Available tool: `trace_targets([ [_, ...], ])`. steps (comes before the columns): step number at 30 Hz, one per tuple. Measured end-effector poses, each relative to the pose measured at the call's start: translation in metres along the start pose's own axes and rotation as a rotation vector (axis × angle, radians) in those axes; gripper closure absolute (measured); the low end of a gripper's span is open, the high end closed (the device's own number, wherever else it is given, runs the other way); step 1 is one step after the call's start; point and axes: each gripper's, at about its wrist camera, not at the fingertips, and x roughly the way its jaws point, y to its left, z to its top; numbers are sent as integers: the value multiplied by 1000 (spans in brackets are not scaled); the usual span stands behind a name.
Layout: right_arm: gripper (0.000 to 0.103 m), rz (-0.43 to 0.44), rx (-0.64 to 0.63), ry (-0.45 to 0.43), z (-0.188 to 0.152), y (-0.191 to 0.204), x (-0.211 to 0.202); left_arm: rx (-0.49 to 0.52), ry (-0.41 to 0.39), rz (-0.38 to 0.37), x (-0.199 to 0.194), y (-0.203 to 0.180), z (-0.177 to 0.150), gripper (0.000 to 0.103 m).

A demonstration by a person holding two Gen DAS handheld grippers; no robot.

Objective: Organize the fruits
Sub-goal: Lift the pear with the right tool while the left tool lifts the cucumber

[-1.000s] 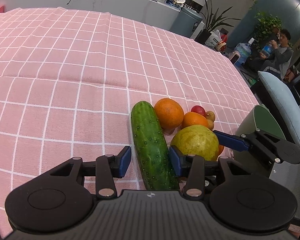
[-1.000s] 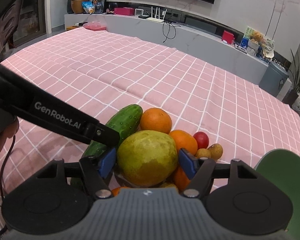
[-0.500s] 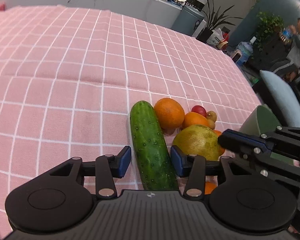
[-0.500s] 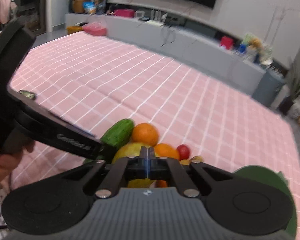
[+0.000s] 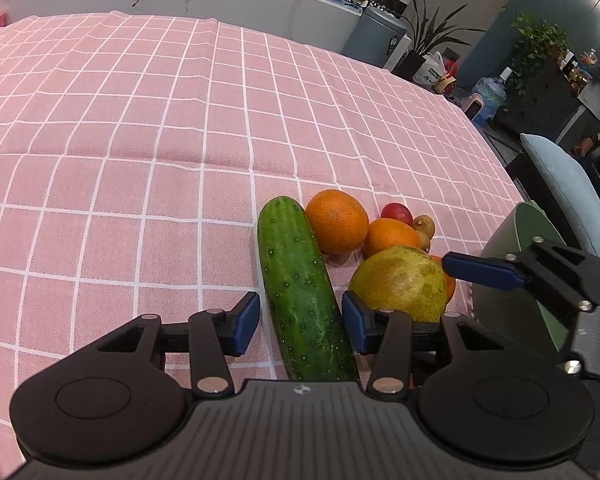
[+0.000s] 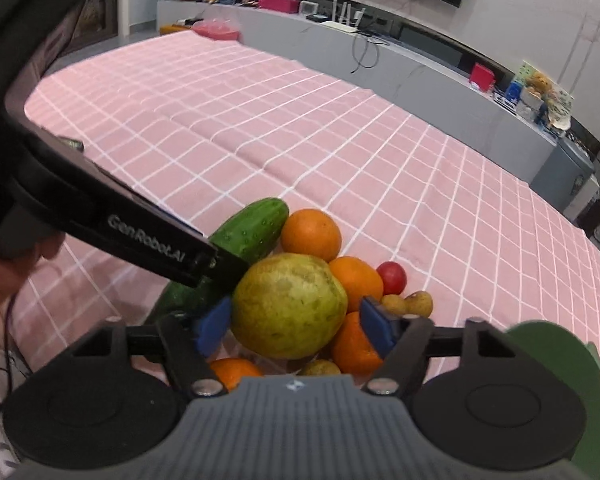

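left wrist view: a long green cucumber (image 5: 304, 292) is straddled by the half-open left gripper (image 5: 300, 322), not clamped. the right gripper (image 6: 296, 326) is opening around a large yellow-green pear-like fruit (image 6: 290, 306), pads apart from it. all fruit is heaped on the pink checked tablecloth (image 5: 140, 140); nothing appears sorted yet.

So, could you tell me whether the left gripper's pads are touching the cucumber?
Apart. The left wrist view shows pink cloth between each pad of the left gripper and the cucumber.
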Motion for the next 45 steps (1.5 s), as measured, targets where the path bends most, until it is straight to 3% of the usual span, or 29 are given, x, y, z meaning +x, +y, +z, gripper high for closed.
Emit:
trace_targets([
  [14, 36, -14, -40, -10, -3, 7, 11, 14, 15, 18, 13, -4, 7, 47],
  [20, 36, -24, -30, -29, 1, 1, -11, 51, 9, 45, 16, -9, 8, 47],
  [22, 36, -30, -39, -34, 4, -1, -21, 47, 9, 54, 16, -10, 9, 55],
  [28, 36, -41, -39, -62, 6, -14, -54, 66, 12, 85, 14, -20, 11, 57],
  [39, 36, -70, 21, -95, -15, -57, -100, 66, -60, 157, -35, -52, 7, 60],
  [45, 36, -85, 63, -105, -26, -81, -117, 125, -158, 109, -71, -91, 22, 61],
])
